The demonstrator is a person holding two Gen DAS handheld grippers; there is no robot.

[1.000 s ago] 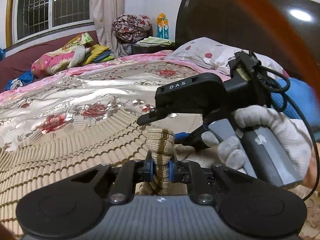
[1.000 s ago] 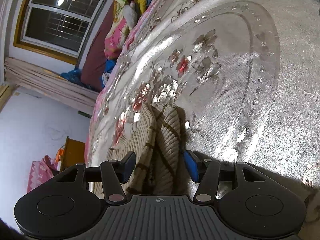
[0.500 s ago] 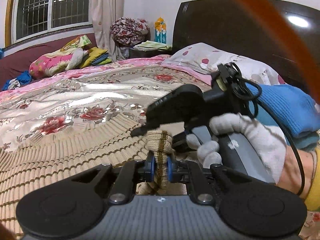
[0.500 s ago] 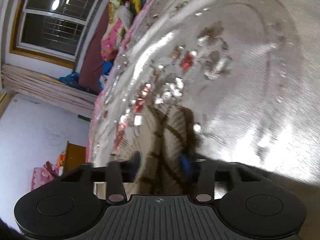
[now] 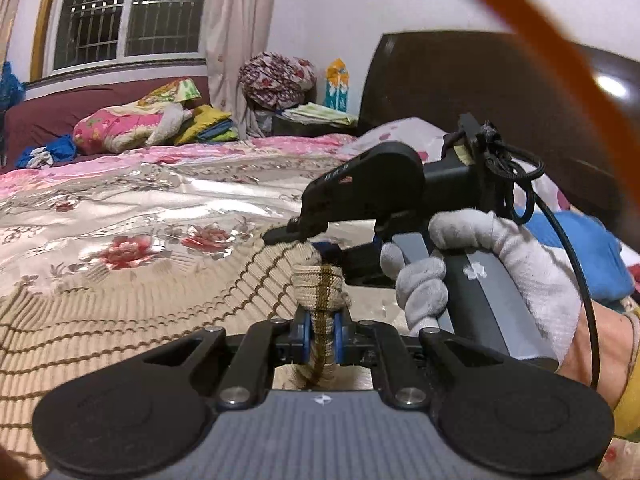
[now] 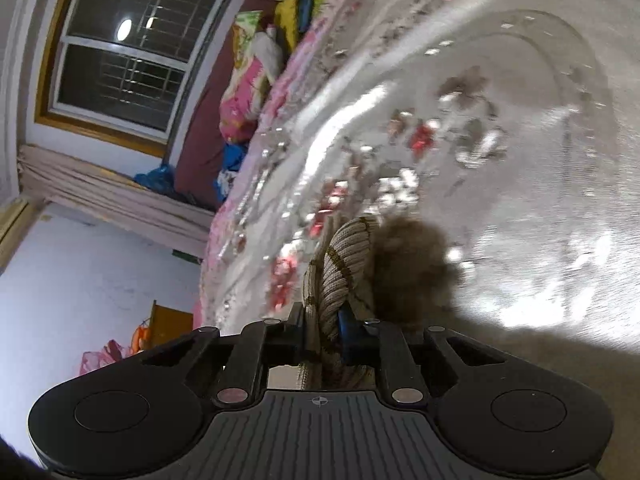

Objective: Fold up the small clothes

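Two claws are pinching one beige ribbed sweater (image 5: 132,312) with thin brown stripes, which is lying spread on the bed (image 5: 132,208) with its near edge bunched up. Left claw (image 5: 321,338) is gripping a folded hem of the knit, blue pads pressing it from both sides, fabric bulging above the fingertips. Right claw (image 6: 326,334) is also clamping a bunched ridge of the sweater (image 6: 340,264), knit standing up between the closed fingers; the right view is blurring. In the left view the right claw (image 5: 316,242) is sitting just beyond the left one, touching the same raised edge, a white-gloved hand (image 5: 480,264) wrapping its grey handle, black cable looping off the back. Shiny floral bedspread (image 6: 500,160) is lying under everything. Farther out: pink bundle of bedding (image 5: 124,128), spotted pillow (image 5: 404,132), blue cloth (image 5: 592,248), dark headboard (image 5: 500,92), barred window (image 5: 128,12), curtain (image 5: 236,40).
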